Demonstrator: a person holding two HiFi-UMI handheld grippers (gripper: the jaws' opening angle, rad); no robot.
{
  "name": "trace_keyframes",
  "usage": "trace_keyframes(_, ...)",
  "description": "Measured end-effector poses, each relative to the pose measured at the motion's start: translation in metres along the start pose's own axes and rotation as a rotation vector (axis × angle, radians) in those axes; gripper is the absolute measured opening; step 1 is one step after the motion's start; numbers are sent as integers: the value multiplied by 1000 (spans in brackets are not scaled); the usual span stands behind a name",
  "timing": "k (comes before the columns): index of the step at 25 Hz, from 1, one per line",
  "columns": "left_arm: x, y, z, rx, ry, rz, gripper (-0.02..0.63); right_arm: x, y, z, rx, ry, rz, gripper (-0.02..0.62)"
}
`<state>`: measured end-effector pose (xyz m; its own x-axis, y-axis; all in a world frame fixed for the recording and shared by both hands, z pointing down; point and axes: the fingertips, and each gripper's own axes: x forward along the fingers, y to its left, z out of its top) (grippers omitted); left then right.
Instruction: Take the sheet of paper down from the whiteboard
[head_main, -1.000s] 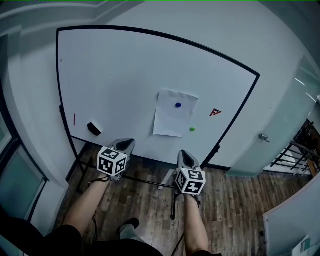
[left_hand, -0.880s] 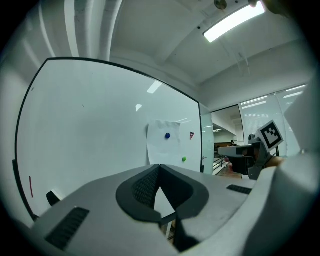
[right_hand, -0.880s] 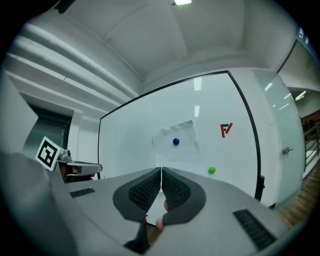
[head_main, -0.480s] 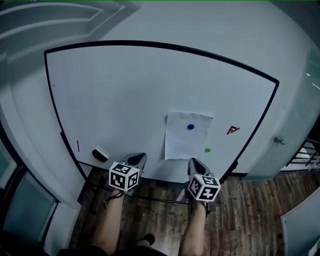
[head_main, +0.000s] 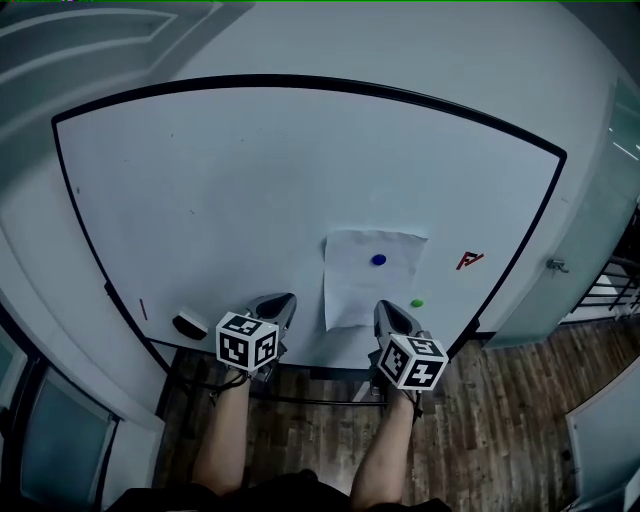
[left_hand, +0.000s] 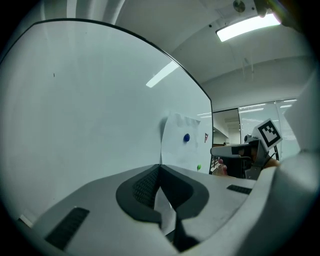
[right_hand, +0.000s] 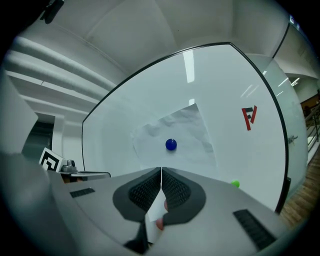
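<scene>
Sheet of paper (head_main: 372, 285) on whiteboard (head_main: 250, 180) under blue magnet (head_main: 378, 260), left tool (head_main: 283, 300), right tool (head_main: 386, 307) near board's bottom edge

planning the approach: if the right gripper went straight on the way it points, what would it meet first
Likely the sheet of paper, just below its blue magnet; depth is unclear.

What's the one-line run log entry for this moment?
stage: pre-grasp | left gripper: shut, short of whiteboard | right gripper: shut, facing sheet of paper | sheet of paper: on whiteboard, blue magnet on it, untouched
</scene>
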<state>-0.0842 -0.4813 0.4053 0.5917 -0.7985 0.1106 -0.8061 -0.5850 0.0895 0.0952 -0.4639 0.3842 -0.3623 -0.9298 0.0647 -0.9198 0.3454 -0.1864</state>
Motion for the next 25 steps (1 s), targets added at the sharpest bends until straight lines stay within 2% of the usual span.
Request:
trace_keyframes(10, 39, -9, 26, 71, 5, -81, 21, 31, -6, 8, -84, 31, -28, 26)
trace_keyframes(17, 47, -10, 37, 57, -15, -101, 21, 39, -7, 13, -94, 32, -32, 26)
trace_keyframes(25, 54, -12, 59, 47, -90, -134, 21, 42, -16, 14, -82, 13, -47, 26)
